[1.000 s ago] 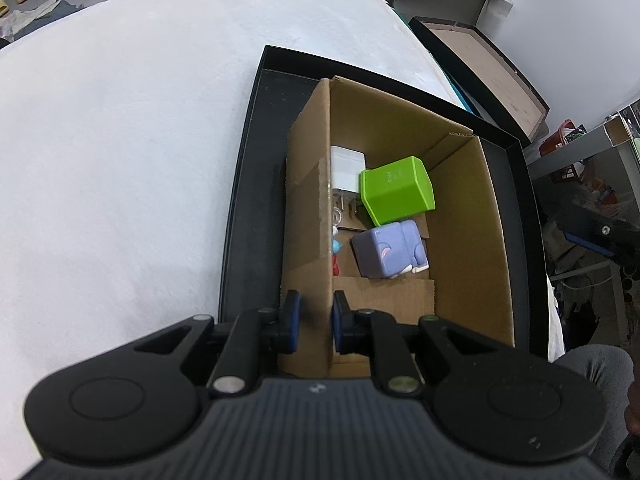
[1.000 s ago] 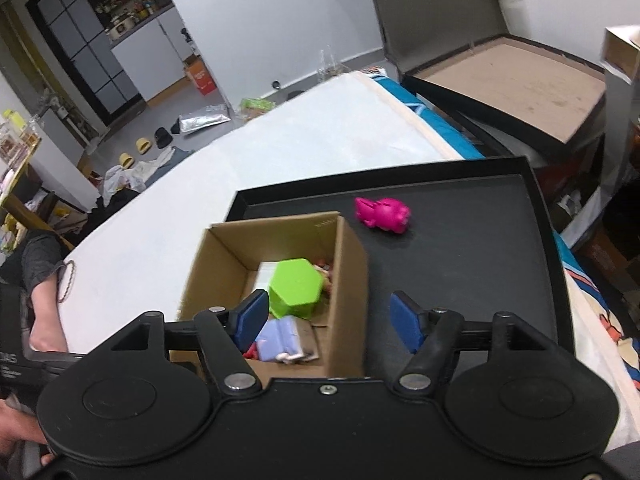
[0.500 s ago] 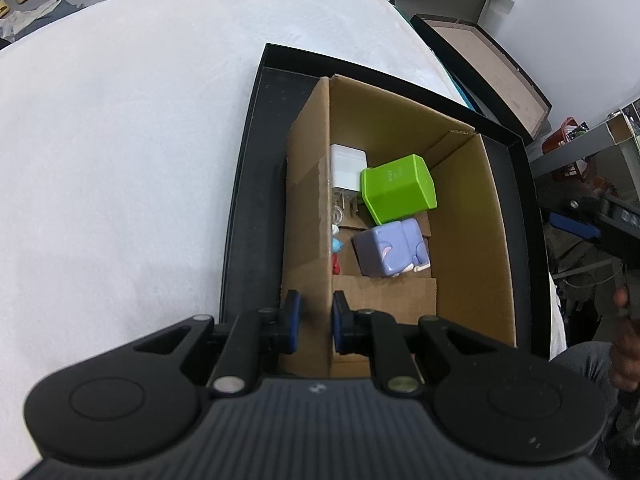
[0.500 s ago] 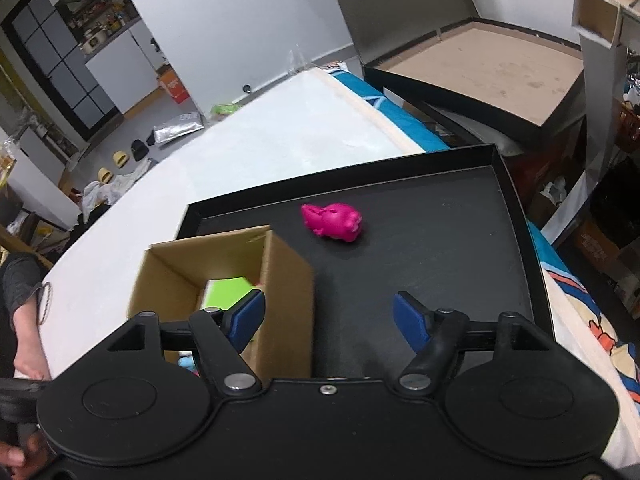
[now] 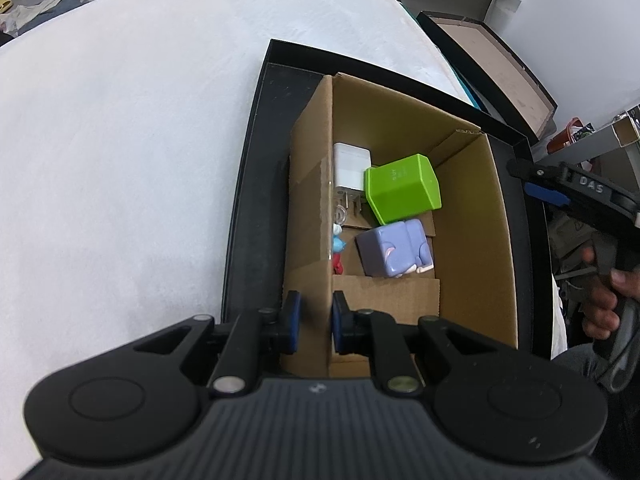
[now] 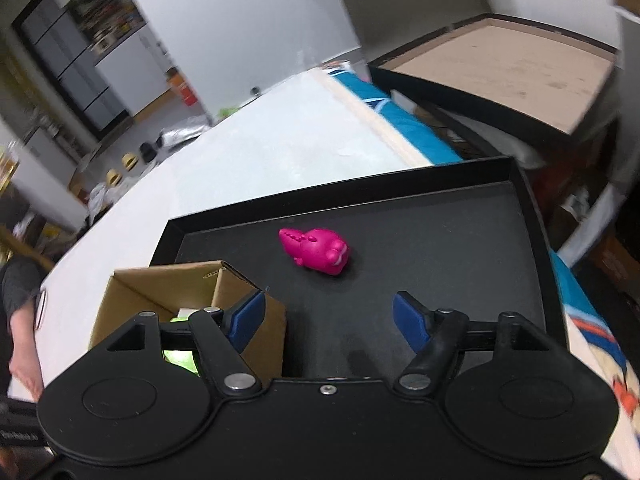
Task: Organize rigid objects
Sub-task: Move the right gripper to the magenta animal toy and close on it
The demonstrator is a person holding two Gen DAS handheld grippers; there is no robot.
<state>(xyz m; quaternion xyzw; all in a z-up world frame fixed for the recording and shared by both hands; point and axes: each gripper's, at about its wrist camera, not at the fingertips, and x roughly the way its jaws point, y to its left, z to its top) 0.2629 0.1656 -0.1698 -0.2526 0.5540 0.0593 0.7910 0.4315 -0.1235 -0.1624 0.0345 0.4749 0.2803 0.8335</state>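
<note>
One pink toy (image 6: 316, 251) lies on the black tray (image 6: 460, 240), ahead of the right gripper (image 6: 328, 316) and roughly centred between its widely spread fingers (image 6: 410, 322), not touching them. The left gripper (image 5: 313, 322) has its fingers (image 5: 291, 322) pinching the near wall of the cardboard box (image 5: 472, 240), which holds a green block (image 5: 402, 188), a white charger (image 5: 351, 172) and a purple cube (image 5: 394, 248).

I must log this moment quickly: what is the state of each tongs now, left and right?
Left tongs: closed on the near wall of the cardboard box.
Right tongs: open, holding nothing, pointed toward the pink toy.
</note>
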